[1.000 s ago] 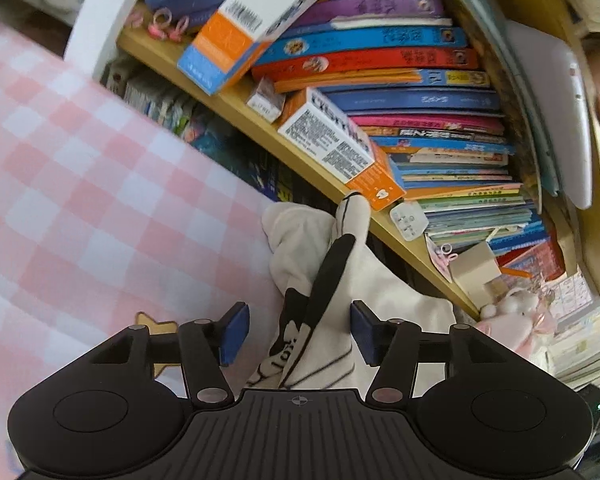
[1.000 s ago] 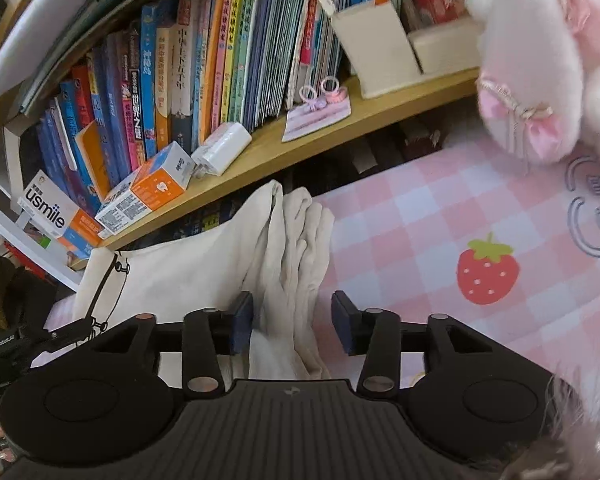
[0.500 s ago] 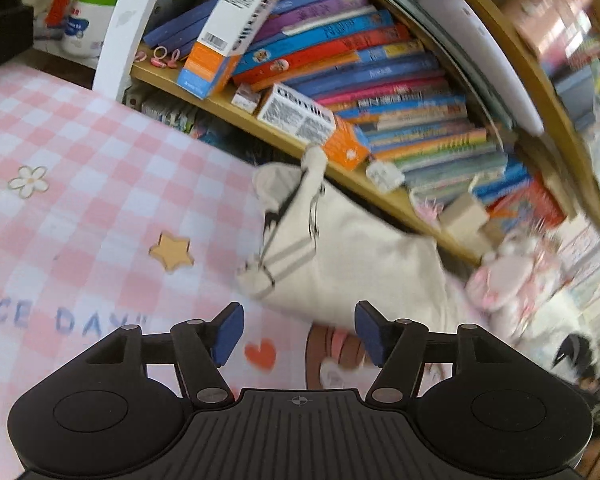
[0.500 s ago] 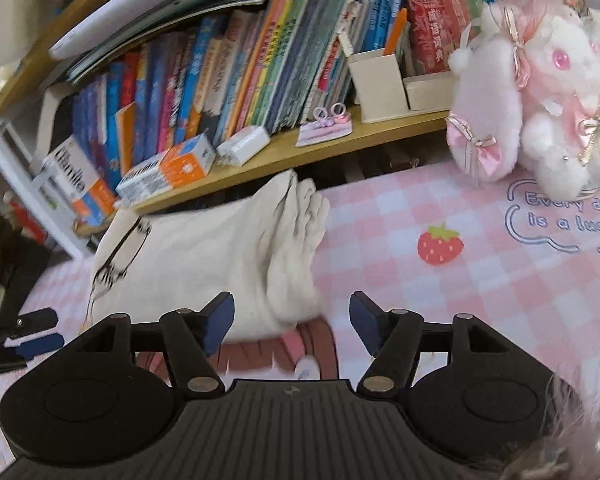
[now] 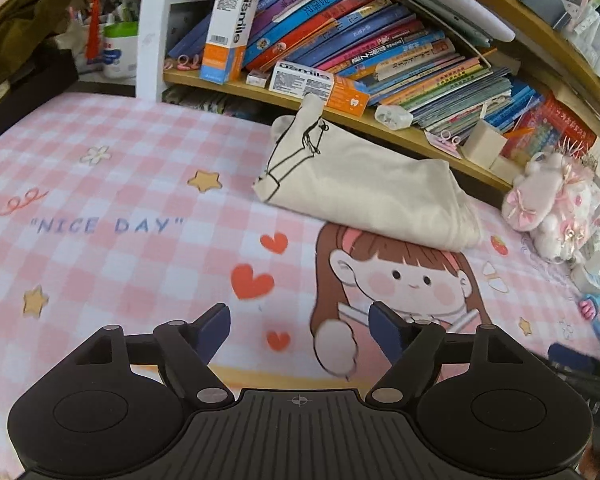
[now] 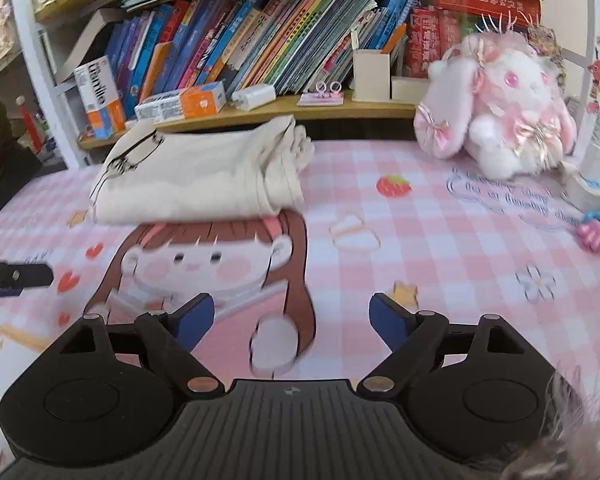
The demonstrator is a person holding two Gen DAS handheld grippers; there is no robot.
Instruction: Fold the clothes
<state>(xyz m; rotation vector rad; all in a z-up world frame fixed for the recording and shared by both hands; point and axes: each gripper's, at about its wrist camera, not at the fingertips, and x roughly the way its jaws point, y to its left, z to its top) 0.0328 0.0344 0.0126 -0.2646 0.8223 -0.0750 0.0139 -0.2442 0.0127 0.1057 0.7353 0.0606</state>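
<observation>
The folded cream garment (image 5: 364, 192) lies at the back of the pink checked surface (image 5: 112, 264), against the bookshelf (image 5: 420, 136), well ahead of my left claw (image 5: 300, 324) and right claw (image 6: 292, 316), both spread and empty

"NICE DAY" on pink checked mat (image 5: 100, 184), "usmile" on upright white-orange box (image 5: 230, 34), same brand on lying box (image 5: 318, 82)

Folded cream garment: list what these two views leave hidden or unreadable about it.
- Folded cream garment: its underside and inner layers are hidden by its own top layer in both views.
- Black line print: partly wrapped over the fold, its design unclear.
- Far edge: it meets the shelf; whether they touch cannot be told.
</observation>
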